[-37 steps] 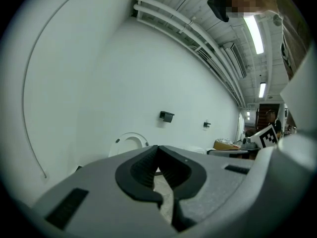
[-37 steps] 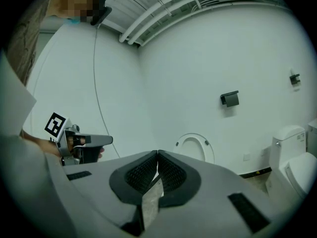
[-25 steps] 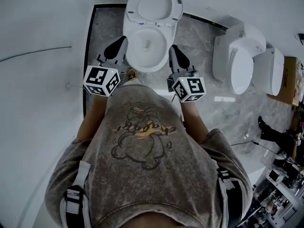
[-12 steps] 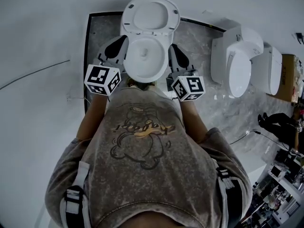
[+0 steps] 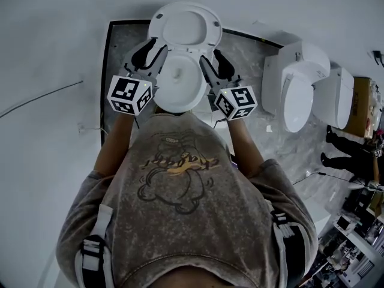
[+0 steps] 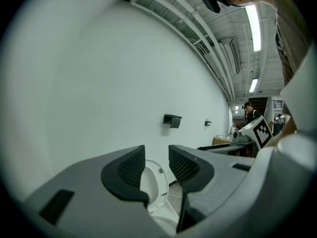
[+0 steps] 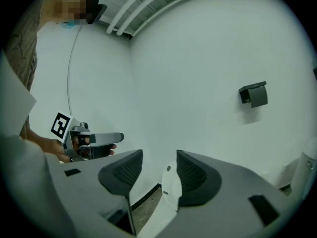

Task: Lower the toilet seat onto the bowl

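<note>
Seat (image 5: 186, 26) raised, upper centre, behind bowl (image 5: 178, 80). Left hand-held gripper (image 5: 155, 47) and right hand-held gripper (image 5: 209, 55) flank bowl; jaws just opened, nothing between. Risk: pads slip on smooth rim, seat slams.

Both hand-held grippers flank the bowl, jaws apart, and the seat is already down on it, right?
No: the seat is up, standing behind the bowl, as the head view shows. The left hand-held gripper and right hand-held gripper do flank the bowl, jaws apart; they have just been opening, pads pressing on nothing.
</note>
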Demonstrator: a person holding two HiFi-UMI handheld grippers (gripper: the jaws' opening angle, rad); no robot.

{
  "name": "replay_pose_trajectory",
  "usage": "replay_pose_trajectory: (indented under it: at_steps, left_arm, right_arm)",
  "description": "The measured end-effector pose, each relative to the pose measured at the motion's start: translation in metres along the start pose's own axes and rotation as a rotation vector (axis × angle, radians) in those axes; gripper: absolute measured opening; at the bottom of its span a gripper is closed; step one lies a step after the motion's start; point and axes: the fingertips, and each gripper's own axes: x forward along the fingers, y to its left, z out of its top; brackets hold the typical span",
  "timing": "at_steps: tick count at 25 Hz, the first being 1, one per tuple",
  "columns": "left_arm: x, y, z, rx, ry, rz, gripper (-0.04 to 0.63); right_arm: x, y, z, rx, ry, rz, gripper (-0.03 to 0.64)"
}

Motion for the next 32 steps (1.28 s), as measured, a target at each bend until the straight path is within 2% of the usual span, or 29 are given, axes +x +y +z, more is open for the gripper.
replay_pose_trajectory:
  at_steps: [2,4,7,12,16,22,26,32]
  left_arm:
    - [0.015,0.001,0.002,0.026,0.004,-0.022,0.164]
    - [0.03,0.006,0.0,0.044,0.022,-0.044,0.213]
    - [0.054,0.019,-0.007,0.071,0.053,-0.067,0.241]
    - [0.111,0.047,-0.029,0.104,0.123,-0.091,0.244]
    - [0.161,0.075,-0.059,0.123,0.205,-0.104,0.244]
    - [0.215,0.106,-0.104,0.164,0.279,-0.104,0.245]
    - [0.238,0.118,-0.121,0.181,0.307,-0.107,0.244]
    - [0.245,0.118,-0.131,0.206,0.325,-0.118,0.244]
  right_arm:
    - [0.013,-0.006,0.002,-0.001,0.004,0.033,0.257]
    - [0.026,-0.015,0.001,-0.017,0.01,0.043,0.282]
    - [0.047,-0.031,-0.005,-0.044,0.031,0.043,0.285]
    - [0.091,-0.072,-0.019,-0.104,0.101,0.058,0.285]
    - [0.133,-0.106,-0.033,-0.181,0.179,0.089,0.285]
    - [0.18,-0.147,-0.063,-0.217,0.257,0.101,0.285]
    - [0.199,-0.166,-0.076,-0.221,0.274,0.097,0.285]
    - [0.206,-0.166,-0.086,-0.206,0.285,0.113,0.284]
